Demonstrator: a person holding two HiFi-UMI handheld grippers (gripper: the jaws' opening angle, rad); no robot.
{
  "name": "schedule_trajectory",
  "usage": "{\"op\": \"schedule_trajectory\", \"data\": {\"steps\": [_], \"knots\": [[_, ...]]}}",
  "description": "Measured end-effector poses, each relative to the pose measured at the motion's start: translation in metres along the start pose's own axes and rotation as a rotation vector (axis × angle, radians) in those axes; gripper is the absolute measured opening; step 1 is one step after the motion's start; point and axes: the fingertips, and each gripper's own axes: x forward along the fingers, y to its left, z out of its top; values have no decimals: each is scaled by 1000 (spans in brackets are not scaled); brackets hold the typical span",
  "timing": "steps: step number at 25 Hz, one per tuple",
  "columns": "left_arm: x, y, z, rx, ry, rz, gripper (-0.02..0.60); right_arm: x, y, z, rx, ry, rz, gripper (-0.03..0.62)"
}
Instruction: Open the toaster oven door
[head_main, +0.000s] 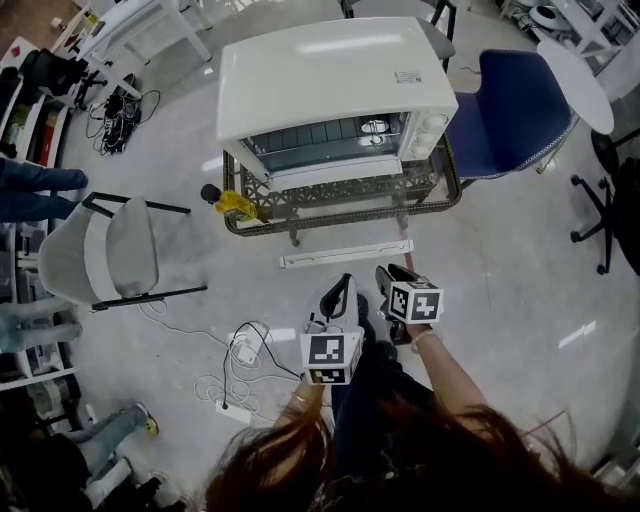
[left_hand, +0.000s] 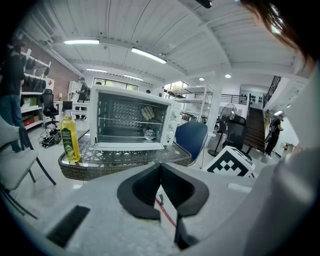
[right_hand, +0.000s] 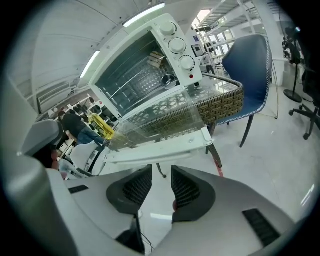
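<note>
The white toaster oven stands on a wicker table with a glass top. Its glass door hangs open, lying about level out over the table's front edge, with the white handle bar at its near end. Racks show inside the oven. Both grippers hover just short of the handle, touching nothing. My left gripper is shut, its pads meeting at the tips with nothing between them. My right gripper is open; a narrow empty gap shows between its pads, below the handle.
A yellow oil bottle stands at the table's left corner. A blue chair is right of the table and a grey chair to the left. Cables and a power strip lie on the floor by my left side.
</note>
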Motion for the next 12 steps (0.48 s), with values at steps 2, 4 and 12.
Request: {"op": "schedule_trajectory", "data": {"steps": [2,4,12], "knots": [[-5,-2,4,5,0,9,15,-7,4,3,-14,-13,1,101],[-9,-4,8,14,2,16,15,-14,9,9,-23,-36,1,101],[-26,-15,27,45,-14,48,15,-44,27,29,-74,-110,9,89]]}}
